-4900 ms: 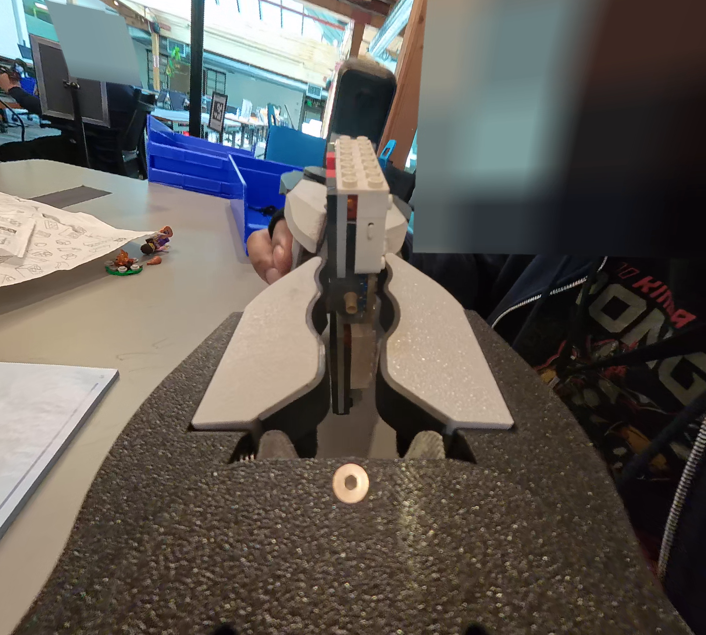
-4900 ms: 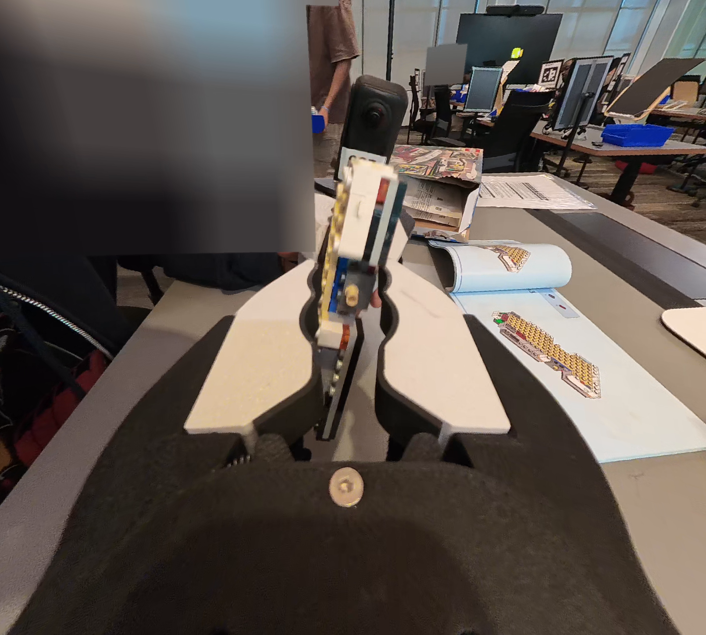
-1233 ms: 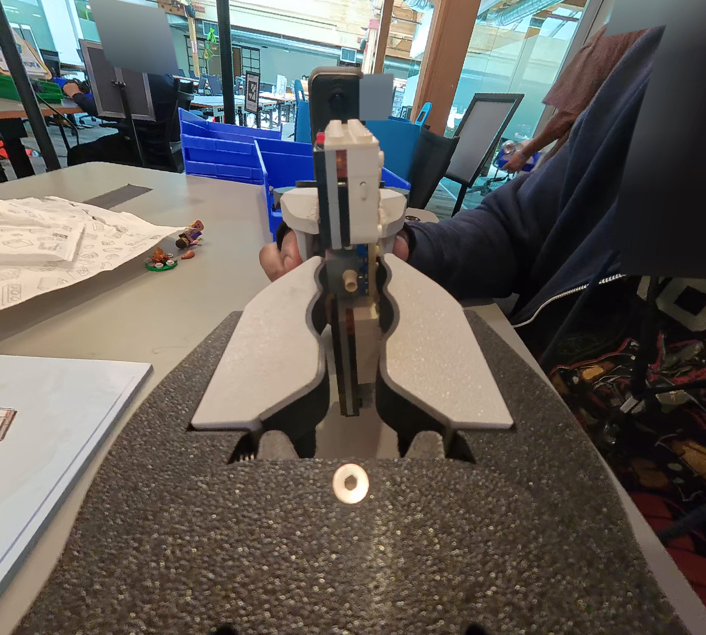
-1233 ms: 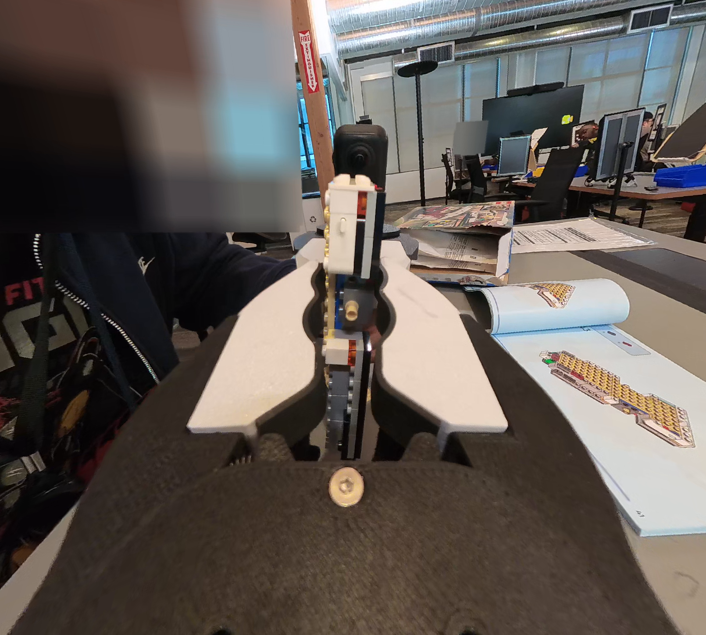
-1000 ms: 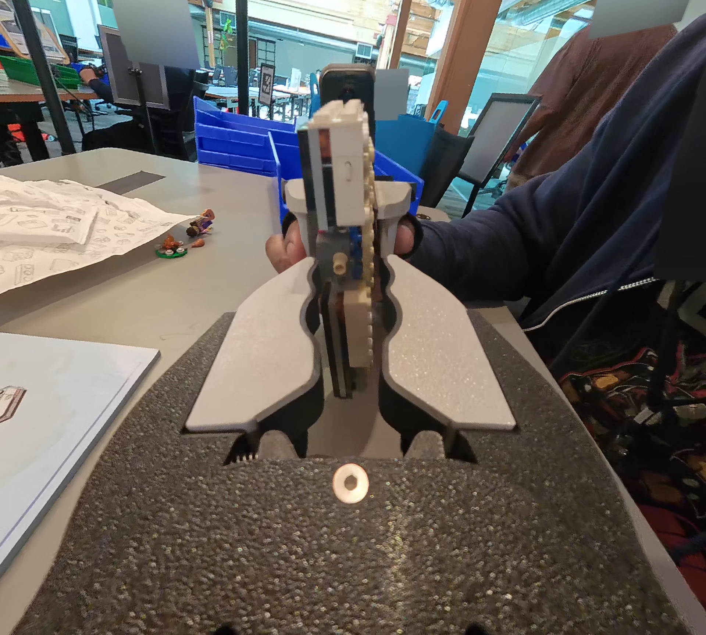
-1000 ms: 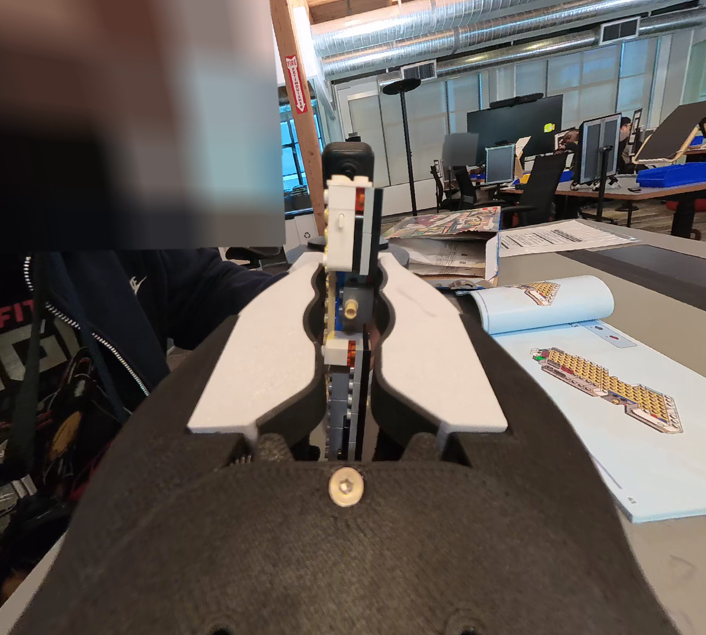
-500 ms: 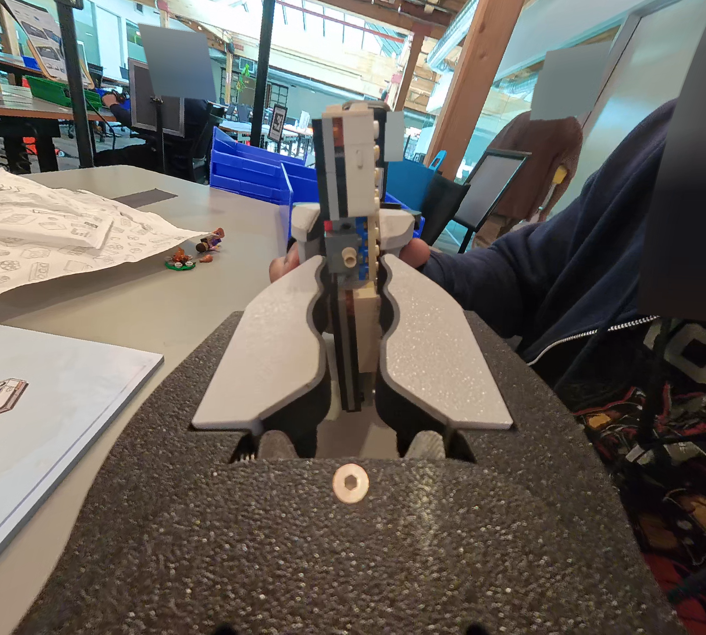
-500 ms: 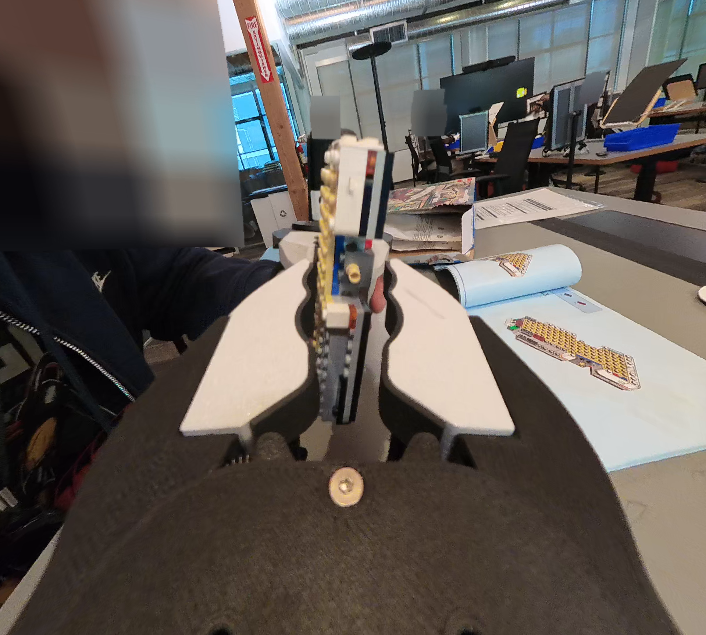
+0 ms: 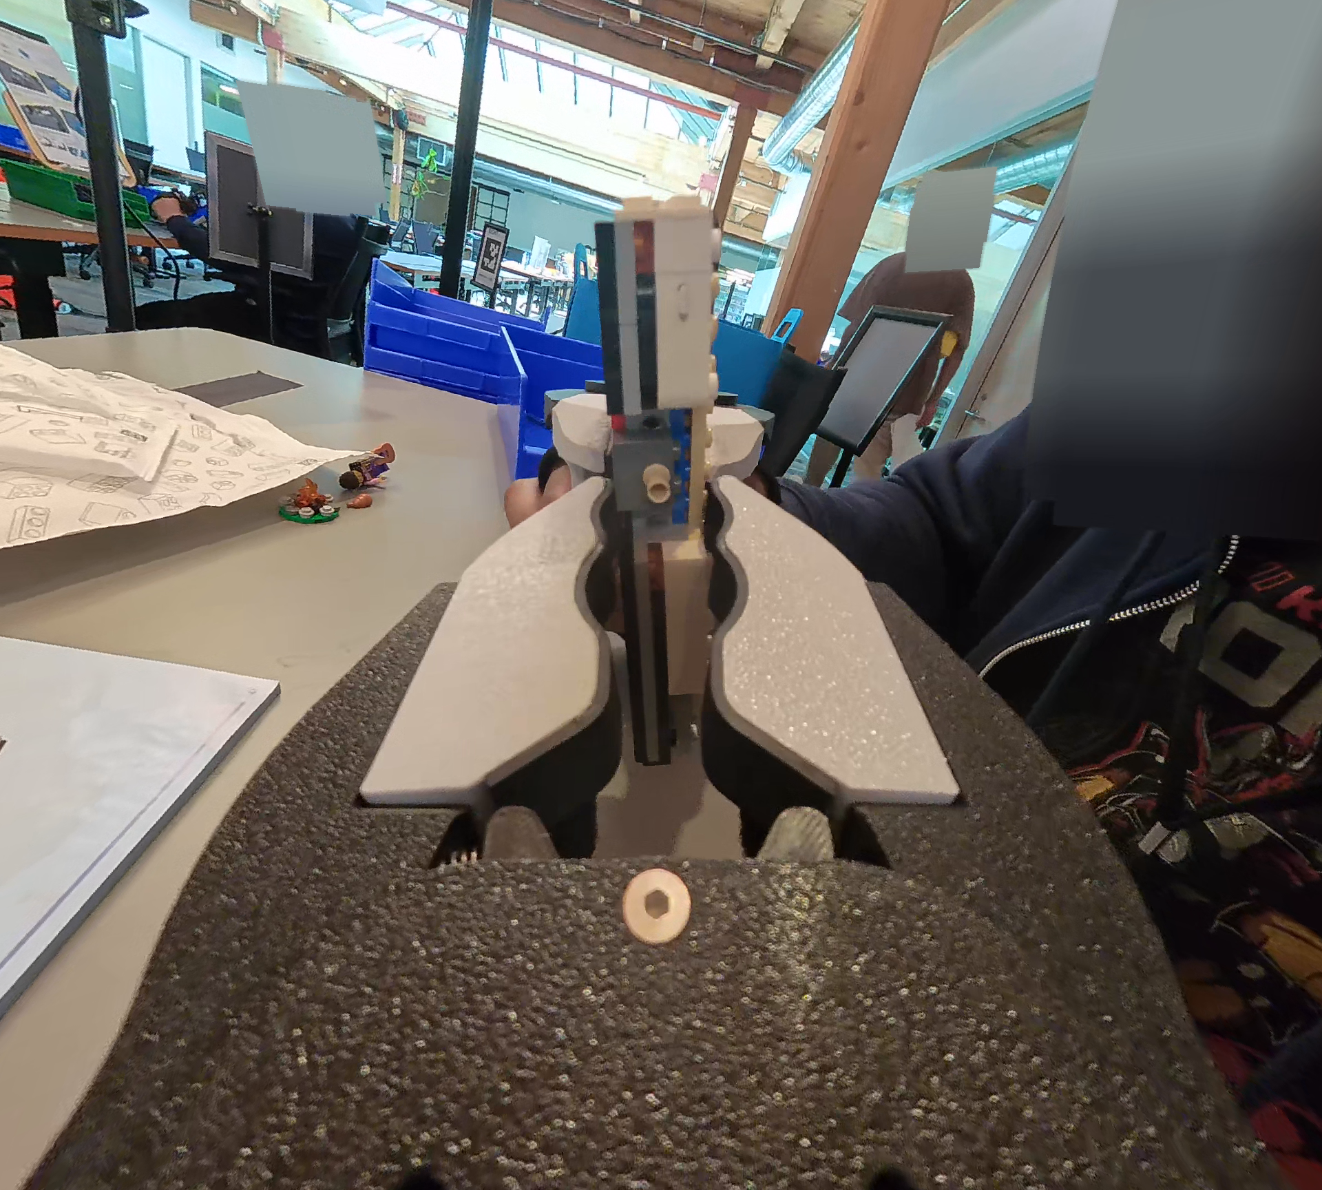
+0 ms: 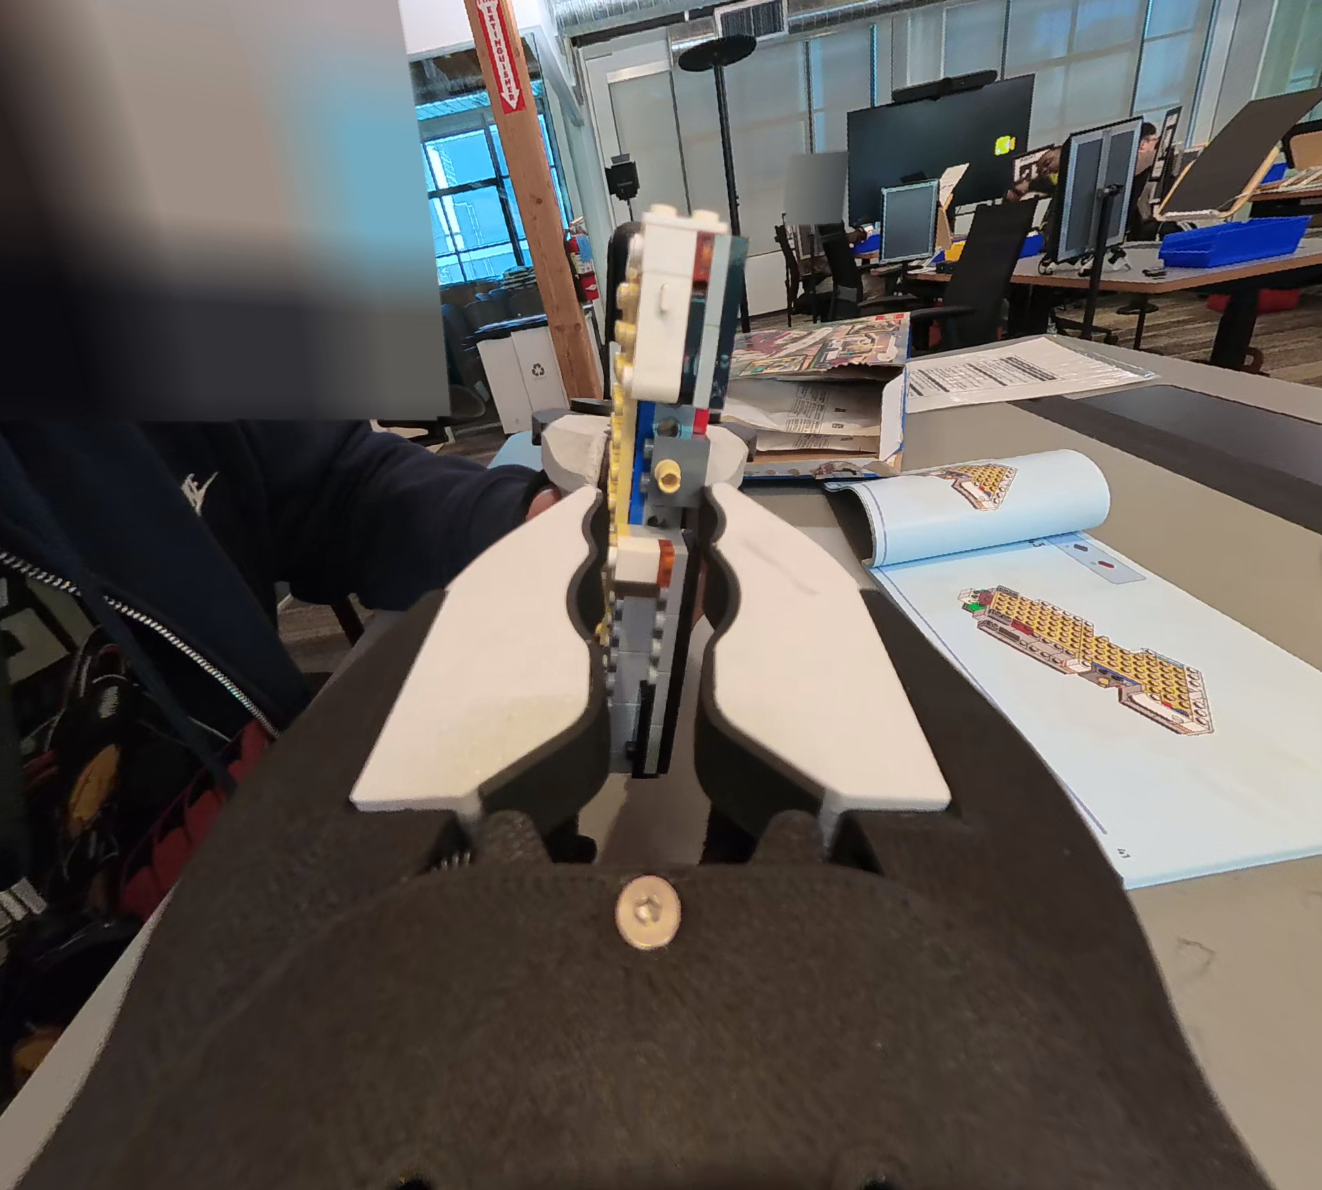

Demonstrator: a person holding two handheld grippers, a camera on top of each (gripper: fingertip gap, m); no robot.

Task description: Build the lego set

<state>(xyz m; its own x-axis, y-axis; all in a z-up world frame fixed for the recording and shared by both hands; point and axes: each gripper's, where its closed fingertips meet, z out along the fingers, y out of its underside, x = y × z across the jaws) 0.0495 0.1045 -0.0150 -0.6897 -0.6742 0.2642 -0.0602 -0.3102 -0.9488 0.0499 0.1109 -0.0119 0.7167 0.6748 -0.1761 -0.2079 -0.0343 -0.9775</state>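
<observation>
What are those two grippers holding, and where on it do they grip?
Both the left gripper and right gripper clamp one flat brick model, held on edge, each pressing its broad faces from opposite ends near the grey middle block.

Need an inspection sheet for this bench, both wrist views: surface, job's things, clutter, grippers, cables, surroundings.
Surface: grey table, flat, partly covered by papers.
Job's things: one flat brick model, white, grey, black and tan, stood on edge between both grippers.
Clutter: printed sheet; small brick figures; white booklet; open instruction booklet; torn box.
Grippers: left gripper and right gripper face each other, fingers of each closed on the model from opposite ends.
Cables: nothing seen.
Surroundings: blue bins, wooden post, desks with monitors, a person in a dark jacket.
</observation>
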